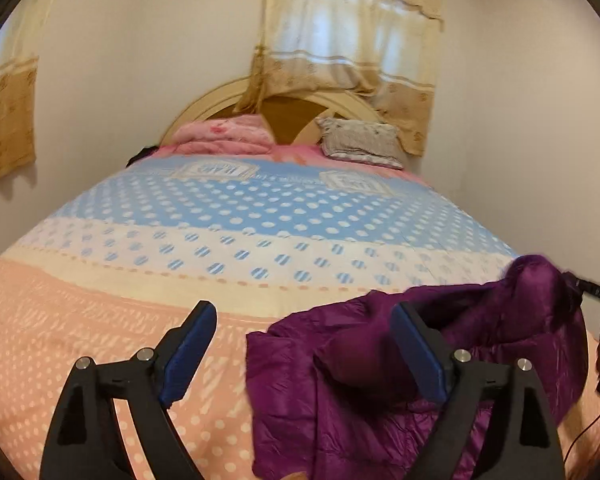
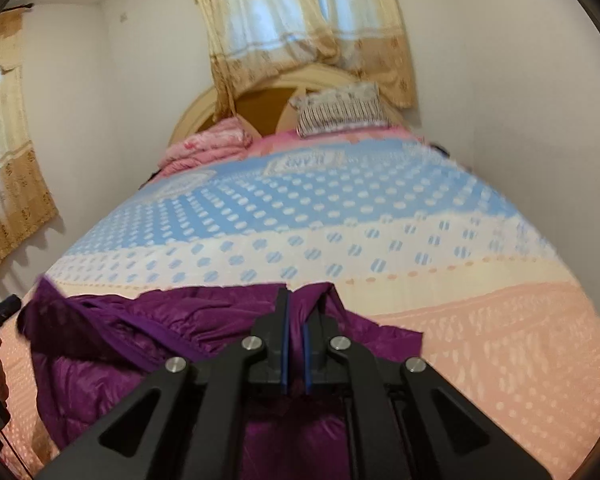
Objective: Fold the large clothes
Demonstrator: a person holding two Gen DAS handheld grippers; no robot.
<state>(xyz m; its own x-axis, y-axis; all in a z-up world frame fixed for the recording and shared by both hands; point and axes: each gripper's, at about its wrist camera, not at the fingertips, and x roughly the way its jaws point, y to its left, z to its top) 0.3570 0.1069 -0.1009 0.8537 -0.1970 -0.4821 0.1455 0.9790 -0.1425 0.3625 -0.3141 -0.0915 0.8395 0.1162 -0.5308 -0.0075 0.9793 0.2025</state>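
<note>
Bedroom, dotted bedspread (image 1: 228, 216): left hand-held gripper (image 1: 304, 336) released above purple jacket (image 1: 340, 392); right hand-held gripper (image 2: 296, 320) clenched on a jacket fold ahead.

- lying open across the dotted bedspread (image 1: 228, 216), wide and flat for passing.
- bunching up as a purple jacket (image 1: 380, 380) near the foot.
- crowding the headboard: pink blanket (image 1: 224, 134), grey pillow (image 1: 360, 140).

purple jacket (image 2: 112, 360) cut off below, hem hidden behind right gripper (image 2: 296, 344)
</note>
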